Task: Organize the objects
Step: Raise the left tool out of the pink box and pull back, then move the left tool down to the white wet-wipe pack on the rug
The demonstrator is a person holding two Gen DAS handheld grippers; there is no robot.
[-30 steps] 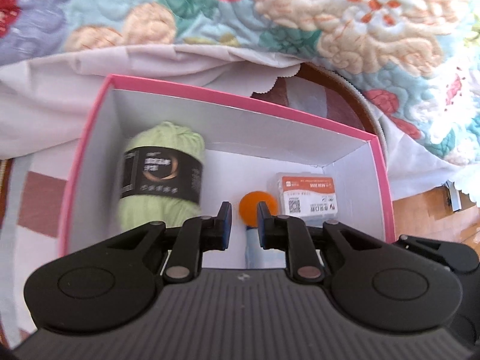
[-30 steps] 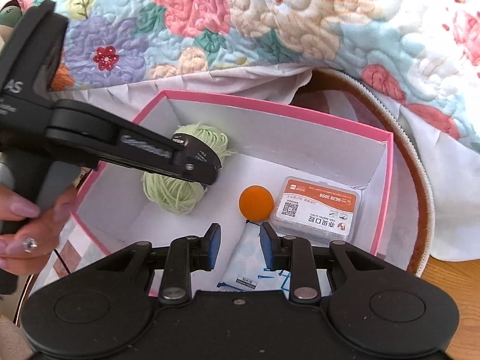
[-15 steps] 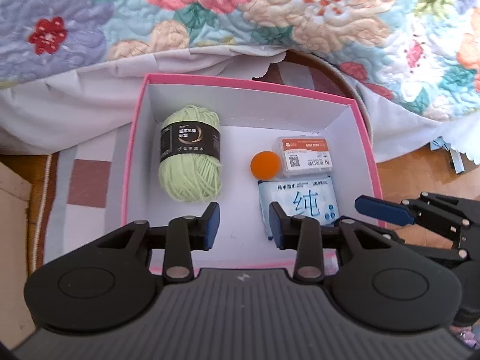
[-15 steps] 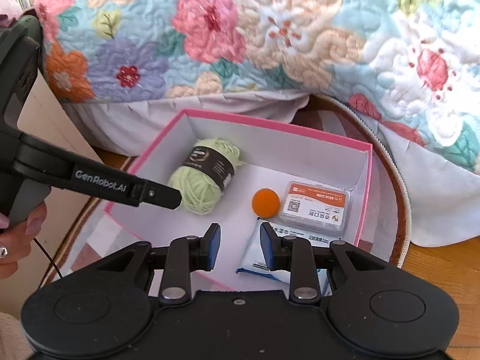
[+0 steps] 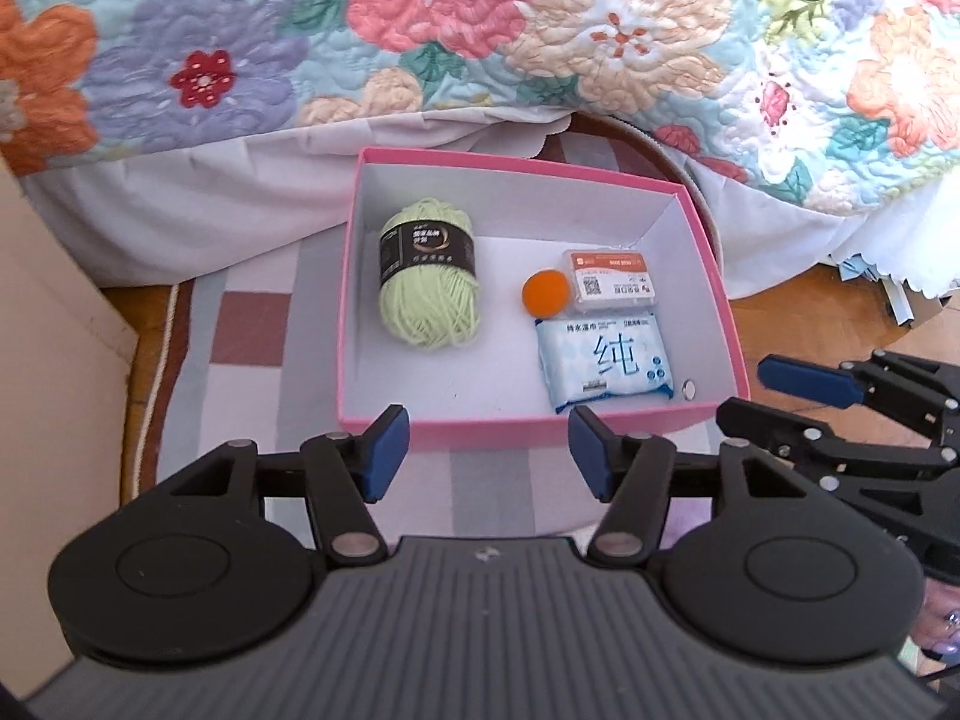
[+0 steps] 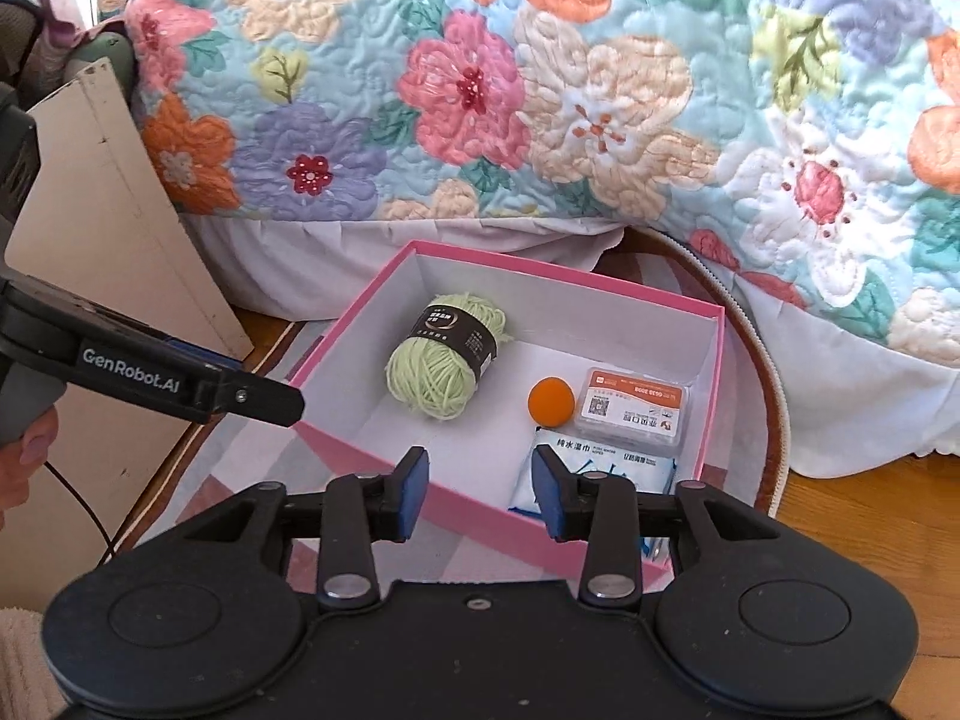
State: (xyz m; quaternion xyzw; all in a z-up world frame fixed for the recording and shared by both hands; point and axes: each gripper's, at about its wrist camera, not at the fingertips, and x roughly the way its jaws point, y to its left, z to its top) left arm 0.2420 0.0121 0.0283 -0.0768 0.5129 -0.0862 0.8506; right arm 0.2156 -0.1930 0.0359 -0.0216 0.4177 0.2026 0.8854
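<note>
A pink box [image 5: 528, 426] [image 6: 480, 531] with a white inside stands on a rug. In it lie a green yarn ball [image 5: 429, 282] [image 6: 444, 363], an orange ball [image 5: 545, 293] [image 6: 551, 401], a clear case with an orange label [image 5: 611, 279] [image 6: 633, 411], a pack of wet wipes [image 5: 603, 360] [image 6: 591, 468] and a small coin [image 5: 691, 387]. My left gripper [image 5: 489, 456] hangs above the box's near wall, its jaws opening with nothing between them. My right gripper [image 6: 480, 492] is over the near wall too, jaws opening and empty; it also shows at the right [image 5: 804, 381].
A flowered quilt [image 5: 480, 30] [image 6: 540, 90] with a white skirt hangs behind the box. A beige board [image 5: 54, 360] [image 6: 120, 228] leans at the left. The checked rug [image 5: 240, 330] lies on a wooden floor [image 6: 870, 522]. A person's hand [image 6: 24, 450] holds the left gripper's handle.
Both grippers have pulled back and up out of the box, which now looks smaller and whole. Both pairs of jaws have spread wider. The yarn ball lies at rest in the box.
</note>
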